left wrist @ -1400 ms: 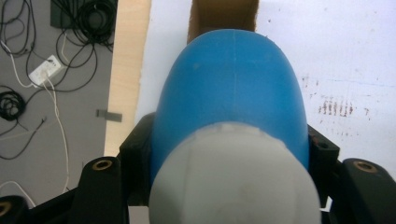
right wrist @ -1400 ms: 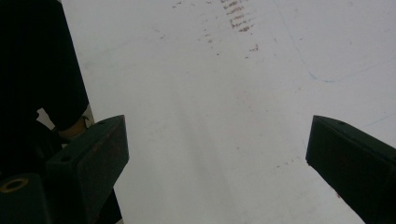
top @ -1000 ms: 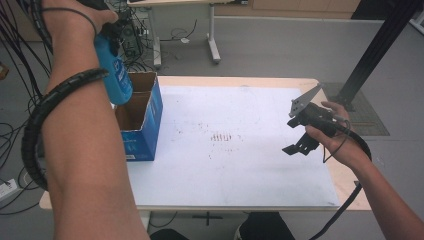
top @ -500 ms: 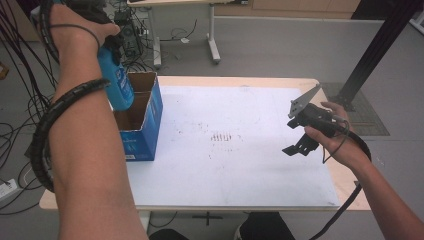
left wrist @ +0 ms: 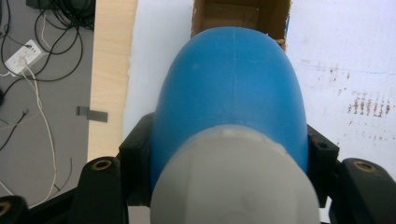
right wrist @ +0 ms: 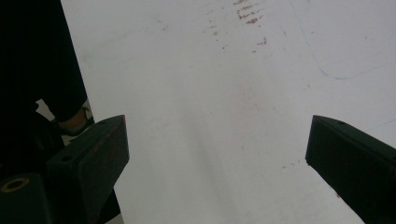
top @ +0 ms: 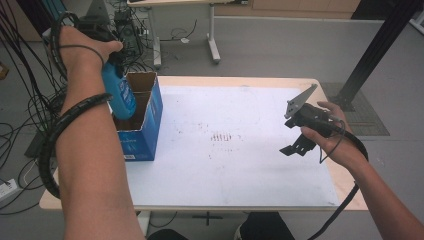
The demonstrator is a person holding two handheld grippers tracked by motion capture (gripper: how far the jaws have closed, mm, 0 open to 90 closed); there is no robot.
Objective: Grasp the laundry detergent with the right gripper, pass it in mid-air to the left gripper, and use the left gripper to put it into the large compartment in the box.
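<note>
A: Left tool (top: 112, 62) status?
B: Clamped on the blue bottle (top: 119, 95), one jaw each side just below the grey cap (left wrist: 233, 179). Bottle hangs straight down from the tool, its base over the open top of the cardboard box (top: 142, 120).
A: Box position?
B: Directly beneath the left tool, near the counter (top: 240, 150) edge, well apart from the right tool.
A: Right tool (top: 295, 147)?
B: Jaws wide apart, nothing between them. Hovers over bare white counter surface; reddish smudges (right wrist: 247, 14) lie ahead of its jaws.
A: Contact between bottle and box?
B: Can't tell from here.
</note>
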